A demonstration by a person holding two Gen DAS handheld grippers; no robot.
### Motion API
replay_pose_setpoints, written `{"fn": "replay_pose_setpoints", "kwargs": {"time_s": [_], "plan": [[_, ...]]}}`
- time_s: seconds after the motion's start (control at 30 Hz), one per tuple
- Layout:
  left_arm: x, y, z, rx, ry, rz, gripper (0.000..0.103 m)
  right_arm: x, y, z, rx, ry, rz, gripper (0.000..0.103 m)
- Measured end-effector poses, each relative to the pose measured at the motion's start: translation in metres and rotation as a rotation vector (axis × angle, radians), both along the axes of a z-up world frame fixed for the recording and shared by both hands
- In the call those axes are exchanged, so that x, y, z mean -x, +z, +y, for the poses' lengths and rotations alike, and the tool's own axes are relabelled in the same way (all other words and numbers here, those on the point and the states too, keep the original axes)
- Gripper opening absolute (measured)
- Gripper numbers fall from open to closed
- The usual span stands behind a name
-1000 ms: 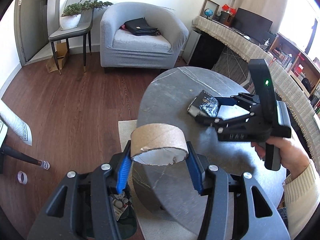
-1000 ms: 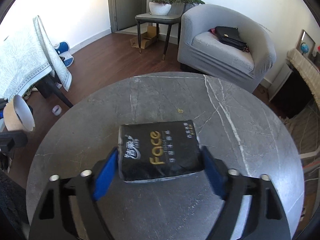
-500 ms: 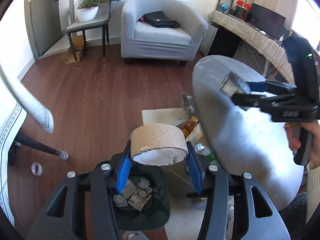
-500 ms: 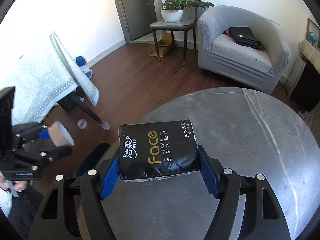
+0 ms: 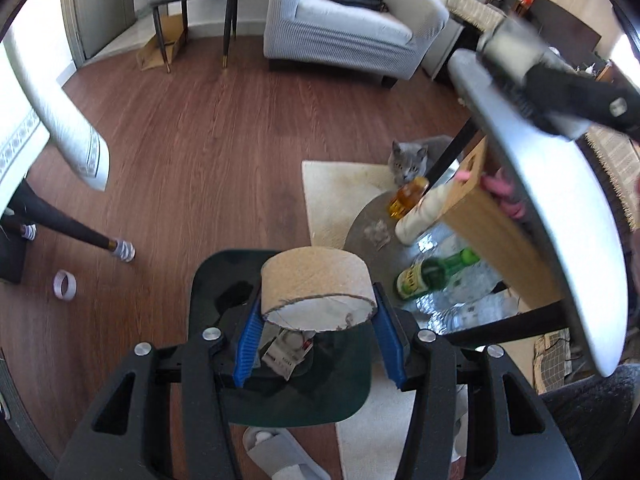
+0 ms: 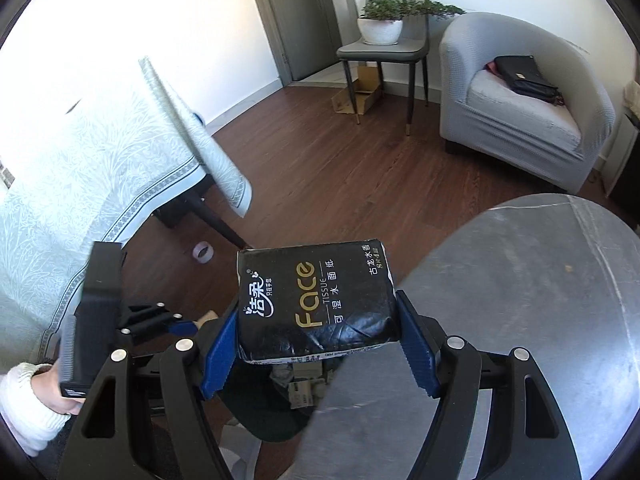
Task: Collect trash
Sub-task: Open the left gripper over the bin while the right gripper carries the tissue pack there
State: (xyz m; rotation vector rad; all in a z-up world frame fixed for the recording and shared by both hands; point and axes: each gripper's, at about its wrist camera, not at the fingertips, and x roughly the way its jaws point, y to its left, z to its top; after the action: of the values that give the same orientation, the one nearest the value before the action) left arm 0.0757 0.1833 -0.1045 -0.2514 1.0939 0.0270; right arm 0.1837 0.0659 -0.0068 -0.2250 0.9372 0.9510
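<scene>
My left gripper [image 5: 318,336] is shut on a brown cardboard tape roll core [image 5: 316,288] and holds it right above the dark green trash bin [image 5: 224,292] on the floor, which holds crumpled paper. My right gripper [image 6: 318,338] is shut on a black "Face" tissue pack [image 6: 316,300], held over the round grey table's edge [image 6: 520,280] and above the same bin [image 6: 272,420]. The left gripper body [image 6: 100,312] shows at lower left in the right wrist view. The right gripper [image 5: 560,80] shows blurred at upper right in the left wrist view.
A grey cat [image 5: 408,160] sits under the table by bottles [image 5: 432,276] and a wooden box [image 5: 480,216]. A tape ring [image 5: 65,285] lies on the wood floor. A cloth-covered table [image 6: 80,184], grey armchair [image 6: 520,112] and chair with plant [image 6: 384,40] stand around. A slipper [image 5: 280,456] lies near the bin.
Both grippers have moved left off the table toward the bin. The cardboard core now hangs right over the bin, and the tissue pack has passed the table edge.
</scene>
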Motion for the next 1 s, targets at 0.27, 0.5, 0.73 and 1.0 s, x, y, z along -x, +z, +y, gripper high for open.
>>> {"fn": "replay_pose_setpoints", "kwargs": {"time_s": [0.27,0.5,0.73,1.0], "plan": [[0.008,-0.042,0.008,-0.010,-0.023,0.101,0.054,0.017,-0.008,0.036,-0.006,0.050,0.048,0.073],[0.015,-0.076,0.012,-0.019,-0.057,0.198,0.061,0.023,-0.015,0.053,0.020,0.030,0.046,0.073],[0.024,-0.075,0.020,-0.027,-0.058,0.191,0.045,0.024,-0.029,0.067,0.062,0.011,0.063,0.073],[0.036,-0.027,0.051,-0.030,0.043,0.041,0.020,0.031,-0.051,0.089,0.124,0.011,0.073,0.073]]}}
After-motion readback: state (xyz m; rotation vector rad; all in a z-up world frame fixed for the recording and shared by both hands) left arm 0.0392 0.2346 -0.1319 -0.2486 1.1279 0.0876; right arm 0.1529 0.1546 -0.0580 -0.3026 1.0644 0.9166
